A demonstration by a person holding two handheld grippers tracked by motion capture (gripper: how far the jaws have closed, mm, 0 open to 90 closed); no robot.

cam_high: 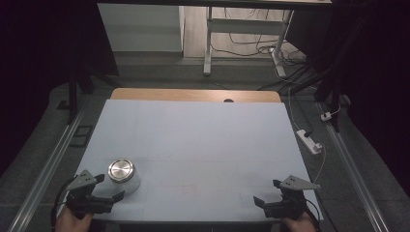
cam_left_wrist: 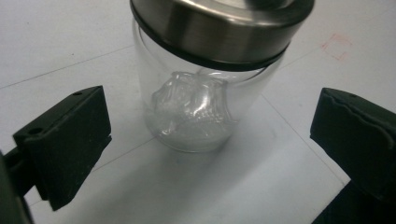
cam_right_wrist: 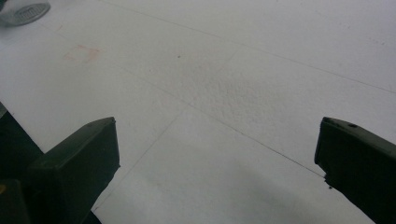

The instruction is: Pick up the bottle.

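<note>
Black fingers [cam_left_wrist: 65,144] on the left gripper [cam_high: 108,187] are spread wide, nothing between the pads. Glass jar [cam_left_wrist: 201,93] stands upright just ahead of them, centred in the gap, not touching either finger. Brushed steel lid [cam_high: 121,169] is seated on the jar; something clear and crumpled sits inside at the bottom, can't tell what. In the high view the jar is at the near-left part of the surface, just beside the left gripper's fingertips.

Right gripper [cam_high: 268,192] fingers [cam_right_wrist: 74,163] are also spread wide and empty, hovering over bare surface at the near-right corner, well apart from the jar. Right gripper view catches the jar's lid far off in its top-left corner.

Surface [cam_high: 203,140] is a pale blue-white sheet covering a wooden top [cam_high: 193,94], whose far edge shows as a brown strip with a small dark hole in it. Sheet has thin seam lines and a faint reddish square mark [cam_right_wrist: 84,52] near the middle front.

Room: dim, dark at both sides. Grey floor, metal rails [cam_high: 48,164] running along both sides of the table. White power strip [cam_high: 309,141] on the floor at right with a cable. White desk frame [cam_high: 244,34] beyond, with loose cables under it.
</note>
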